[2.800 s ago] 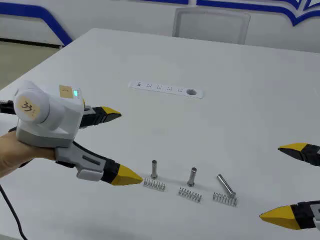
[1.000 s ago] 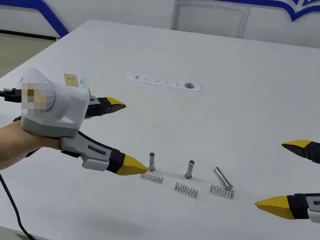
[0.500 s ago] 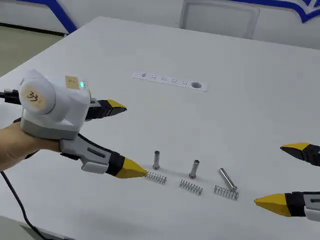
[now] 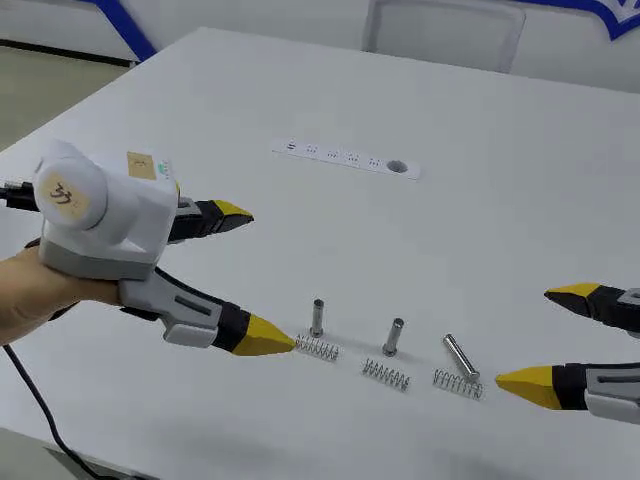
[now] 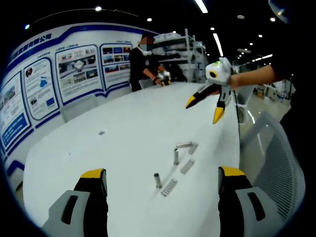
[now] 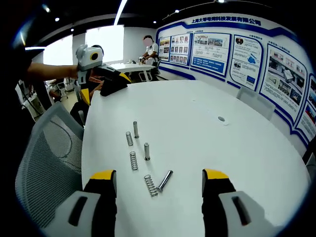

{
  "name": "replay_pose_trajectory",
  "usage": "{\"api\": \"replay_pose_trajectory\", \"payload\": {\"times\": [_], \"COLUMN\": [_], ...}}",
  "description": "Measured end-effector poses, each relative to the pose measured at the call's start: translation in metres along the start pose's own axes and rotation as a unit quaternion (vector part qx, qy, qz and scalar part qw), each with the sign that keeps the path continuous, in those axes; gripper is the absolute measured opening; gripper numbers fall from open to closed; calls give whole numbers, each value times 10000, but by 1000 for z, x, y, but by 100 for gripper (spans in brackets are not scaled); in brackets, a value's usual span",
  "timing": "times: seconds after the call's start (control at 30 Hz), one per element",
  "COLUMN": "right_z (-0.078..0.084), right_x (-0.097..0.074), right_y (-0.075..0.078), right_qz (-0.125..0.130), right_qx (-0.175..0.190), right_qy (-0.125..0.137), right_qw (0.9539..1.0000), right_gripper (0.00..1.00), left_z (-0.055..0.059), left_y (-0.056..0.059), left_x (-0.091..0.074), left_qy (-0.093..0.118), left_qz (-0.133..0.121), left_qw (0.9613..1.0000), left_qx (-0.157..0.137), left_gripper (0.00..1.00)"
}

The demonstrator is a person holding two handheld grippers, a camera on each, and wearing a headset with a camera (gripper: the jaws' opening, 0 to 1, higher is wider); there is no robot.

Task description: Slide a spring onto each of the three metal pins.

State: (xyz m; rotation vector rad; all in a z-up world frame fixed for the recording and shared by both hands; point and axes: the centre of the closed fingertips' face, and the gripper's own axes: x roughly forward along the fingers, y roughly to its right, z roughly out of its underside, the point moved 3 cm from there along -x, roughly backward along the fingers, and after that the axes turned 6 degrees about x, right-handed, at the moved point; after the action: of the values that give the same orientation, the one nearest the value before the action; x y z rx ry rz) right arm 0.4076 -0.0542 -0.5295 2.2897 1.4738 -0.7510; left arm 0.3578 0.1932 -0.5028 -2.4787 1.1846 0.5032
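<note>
Head view: silver pins (image 4: 317,317) bare, springs (image 4: 386,375) alongside.

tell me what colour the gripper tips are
Yellow, on both the left gripper and right gripper; clearest in the head view.

The left hand-held gripper (image 4: 262,280) has a white-and-grey body, black yellow-tipped jaws, a numbered sticker (image 4: 62,197), and a black cable (image 4: 28,403) at seven o'clock.

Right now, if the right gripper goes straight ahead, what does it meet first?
Likely the lying pin and the spring beside it, dead ahead of the open right gripper; which first is unclear.
</note>
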Motion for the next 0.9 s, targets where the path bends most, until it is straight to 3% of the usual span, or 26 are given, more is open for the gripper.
{"api": "replay_pose_trajectory", "payload": {"times": [0.43,0.73,0.9], "right_z": [7,18,23], "right_x": [20,36,43], "right_y": [2,4,12], "right_qz": [-88,-136,-56], "right_qx": [293,353,596], "right_qy": [-152,-300,-317], "right_qw": [9994,9988,9977], "right_gripper": [61,58,52], "left_z": [1,-2,0], "left_y": [2,0,-2], "left_x": [12,11,11], "left_qy": [-9,61,57], "left_qz": [170,129,92], "left_qw": [9999,9999,9999], "left_qx": [-22,-74,-107], "left_gripper": [93,92,92]}}
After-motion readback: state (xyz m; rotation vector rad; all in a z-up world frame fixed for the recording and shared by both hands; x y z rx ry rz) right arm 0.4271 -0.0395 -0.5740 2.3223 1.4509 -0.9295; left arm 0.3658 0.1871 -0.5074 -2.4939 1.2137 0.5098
